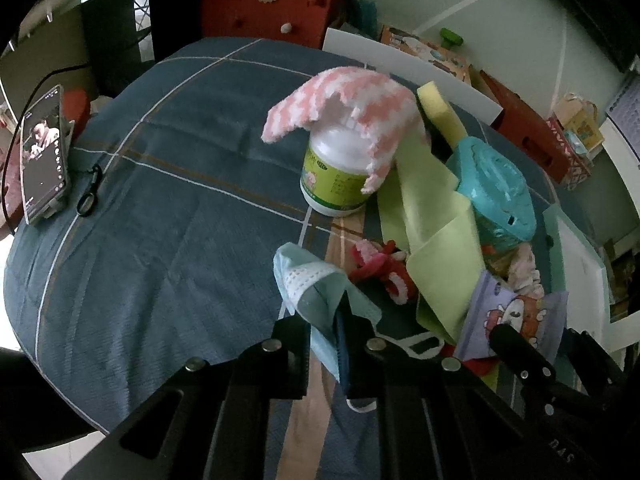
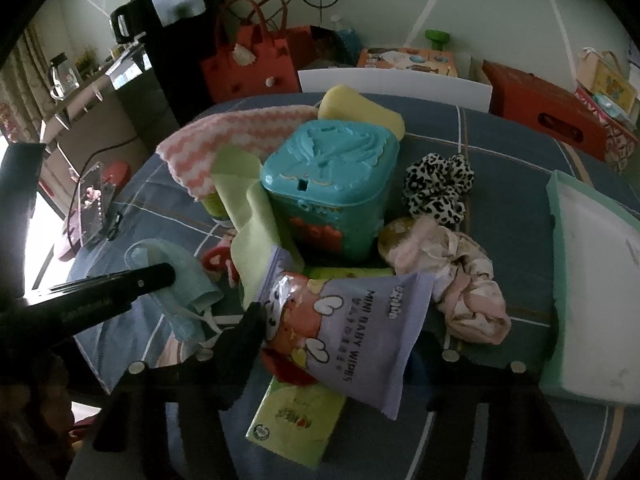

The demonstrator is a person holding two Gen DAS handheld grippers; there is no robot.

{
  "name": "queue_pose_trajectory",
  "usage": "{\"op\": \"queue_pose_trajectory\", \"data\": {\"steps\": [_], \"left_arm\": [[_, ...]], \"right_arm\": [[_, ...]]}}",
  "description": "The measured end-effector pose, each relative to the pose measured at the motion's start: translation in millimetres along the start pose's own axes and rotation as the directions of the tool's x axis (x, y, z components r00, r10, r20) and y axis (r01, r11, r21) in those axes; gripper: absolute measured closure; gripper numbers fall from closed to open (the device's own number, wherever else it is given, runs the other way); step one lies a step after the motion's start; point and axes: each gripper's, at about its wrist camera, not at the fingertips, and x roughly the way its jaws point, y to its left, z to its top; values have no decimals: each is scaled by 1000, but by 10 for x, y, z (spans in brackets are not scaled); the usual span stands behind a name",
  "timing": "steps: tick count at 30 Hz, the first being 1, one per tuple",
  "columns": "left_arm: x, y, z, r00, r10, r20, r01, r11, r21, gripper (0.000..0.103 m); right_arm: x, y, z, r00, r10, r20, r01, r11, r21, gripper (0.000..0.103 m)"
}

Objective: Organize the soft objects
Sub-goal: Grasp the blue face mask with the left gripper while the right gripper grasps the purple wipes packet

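Observation:
My left gripper (image 1: 338,332) is shut on a light blue face mask (image 1: 308,284), held just above the blue plaid bed cover (image 1: 160,200). The mask also shows in the right wrist view (image 2: 180,280). My right gripper (image 2: 336,328) holds a purple pack of baby wipes (image 2: 360,324) between its fingers; the same pack shows in the left wrist view (image 1: 516,316). A pink-and-white cloth (image 1: 352,100) drapes over a white bottle (image 1: 336,176). Nearby lie a light green cloth (image 1: 432,216), a yellow sponge (image 2: 360,110), a leopard scrunchie (image 2: 438,188) and a pink scrunchie (image 2: 460,276).
A teal lidded box (image 2: 332,184) stands in the middle of the pile. A green tissue pack (image 2: 296,420) lies under the wipes. A white tray with a teal rim (image 2: 592,280) is at the right. A phone on a stand (image 1: 42,156) sits at the left bed edge.

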Motion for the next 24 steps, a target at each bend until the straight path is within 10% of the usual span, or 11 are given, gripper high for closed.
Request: {"op": "queue_pose_trajectory", "data": {"steps": [24], "left_arm": [[-747,-261,245,986,-9,165,2,999,42,92]], "right_arm": [[-668,-299,243,988,18,150,-30,996,78,39]]}}
